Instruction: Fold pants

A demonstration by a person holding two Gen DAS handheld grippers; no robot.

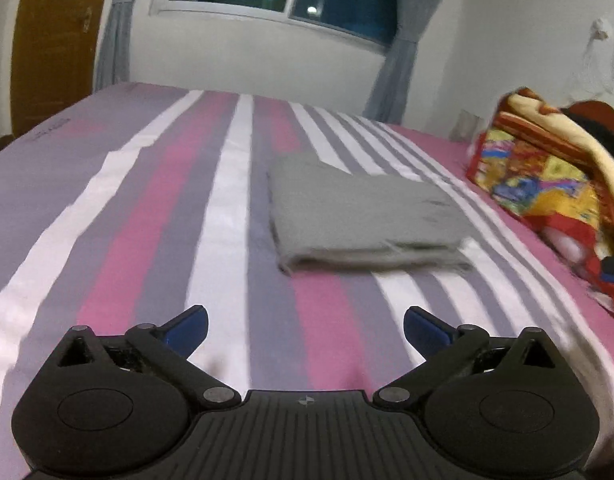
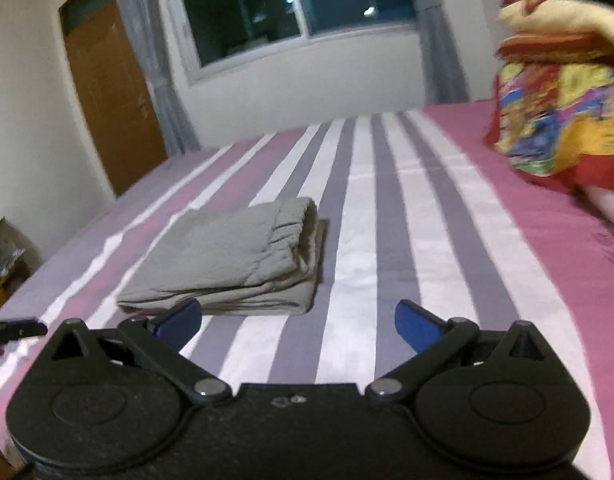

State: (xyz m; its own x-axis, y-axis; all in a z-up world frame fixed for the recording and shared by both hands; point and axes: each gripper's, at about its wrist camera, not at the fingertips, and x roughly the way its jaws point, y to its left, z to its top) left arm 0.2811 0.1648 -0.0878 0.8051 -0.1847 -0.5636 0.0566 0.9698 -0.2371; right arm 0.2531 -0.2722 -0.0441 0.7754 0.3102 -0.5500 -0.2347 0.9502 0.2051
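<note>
The grey pants (image 2: 231, 256) are laid in a neat folded stack on the striped bed (image 2: 387, 240), so the folding looks done. Both the left tongs (image 1: 305, 326) and right tongs (image 2: 297, 320) are held wide open, with nothing gripped, well apart from the pants.

Pants (image 2: 231, 256): plain light grey, no print, slightly paler inside the elastic waistband opening.

Bedsheet (image 1: 155, 216): long stripes of pink, white and grey-lavender, narrower grey and white bands toward one side, then a solid pink edge.

Blanket (image 1: 547, 176): busy patchwork print in yellow, red, blue and cream with a red border.

Left gripper (image 1: 305, 330) and right gripper (image 2: 298, 322): black bodies, blue fingertips.

Curtains (image 1: 399, 60): pale grey-blue.

Door (image 2: 111, 96): brown wood.

Walls (image 1: 247, 60): white.

Window (image 2: 267, 12): white frame, dark blue-green glass.
</note>
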